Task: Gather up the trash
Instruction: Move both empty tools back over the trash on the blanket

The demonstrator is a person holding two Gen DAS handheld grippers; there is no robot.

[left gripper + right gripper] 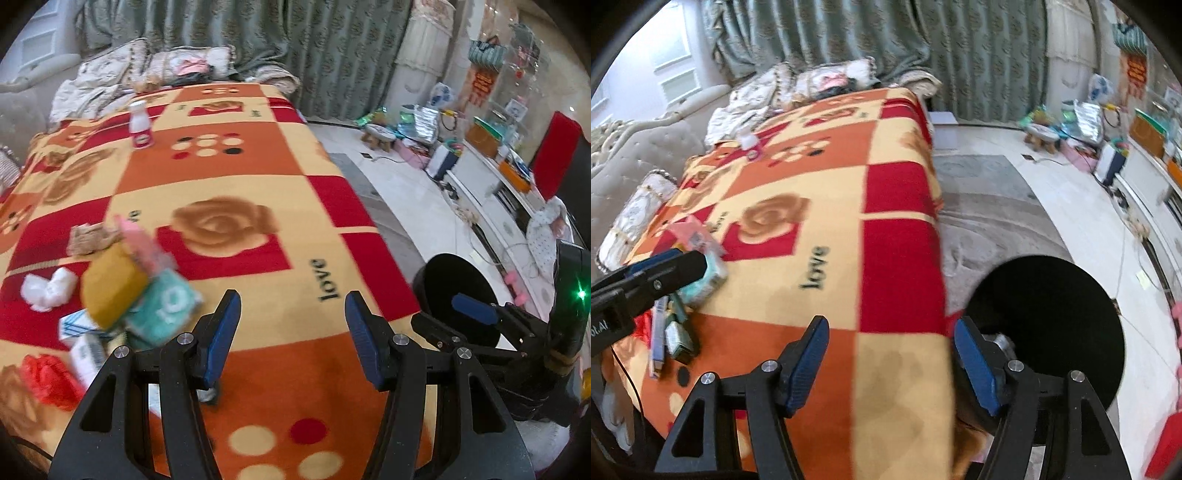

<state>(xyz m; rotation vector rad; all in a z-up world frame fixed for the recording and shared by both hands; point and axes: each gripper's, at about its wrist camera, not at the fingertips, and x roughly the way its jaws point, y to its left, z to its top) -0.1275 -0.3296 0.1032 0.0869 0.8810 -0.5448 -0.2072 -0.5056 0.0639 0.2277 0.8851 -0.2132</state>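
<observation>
Trash lies in a pile on the patterned blanket [229, 173]: a teal tissue pack [162, 314], a mustard-yellow piece [110, 288], a pink wrapper [138, 240], white crumpled tissue [48, 290], a red crumpled piece [48, 380] and small boxes [83, 341]. A white bottle with pink label [139, 125] stands far back. A black round bin [1045, 325] stands on the floor to the right of the bed. My left gripper [291, 332] is open and empty, right of the pile. My right gripper [890, 362] is open and empty over the blanket's edge, beside the bin.
Pillows [184, 66] and green curtains [295, 48] are at the far end. A grey rug [990, 206] and white floor lie right of the bed. A low white cabinet [498, 195] with clutter runs along the right wall.
</observation>
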